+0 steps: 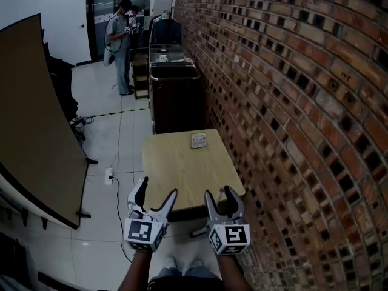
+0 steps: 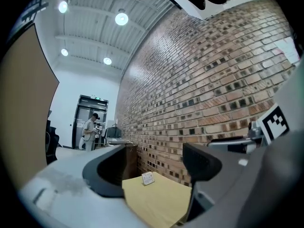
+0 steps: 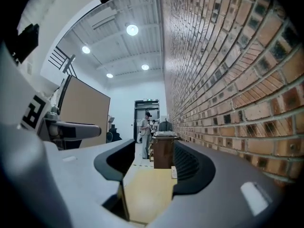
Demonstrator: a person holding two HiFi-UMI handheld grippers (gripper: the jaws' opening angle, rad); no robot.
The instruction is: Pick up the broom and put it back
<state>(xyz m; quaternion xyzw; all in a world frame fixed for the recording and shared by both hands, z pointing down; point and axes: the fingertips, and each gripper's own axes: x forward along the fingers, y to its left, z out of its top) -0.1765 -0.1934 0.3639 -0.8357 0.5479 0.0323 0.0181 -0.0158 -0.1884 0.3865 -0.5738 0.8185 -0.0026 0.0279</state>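
No broom shows in any view. In the head view my left gripper (image 1: 157,190) and right gripper (image 1: 219,193) are held side by side, level, just before the near edge of a small wooden table (image 1: 182,162). Both are open with nothing between the jaws. The left gripper view looks through the left gripper (image 2: 154,170) onto the table top (image 2: 156,198) and a small white card (image 2: 147,177) standing on it. The right gripper (image 3: 152,167) frames the same table (image 3: 147,189).
A brick wall (image 1: 291,102) runs along the right. Behind the table stands a dark cabinet (image 1: 176,99), and a person (image 1: 118,41) stands further back. A large brown board (image 1: 36,120) leans at the left. A power strip (image 1: 110,174) with its cable lies on the tiled floor.
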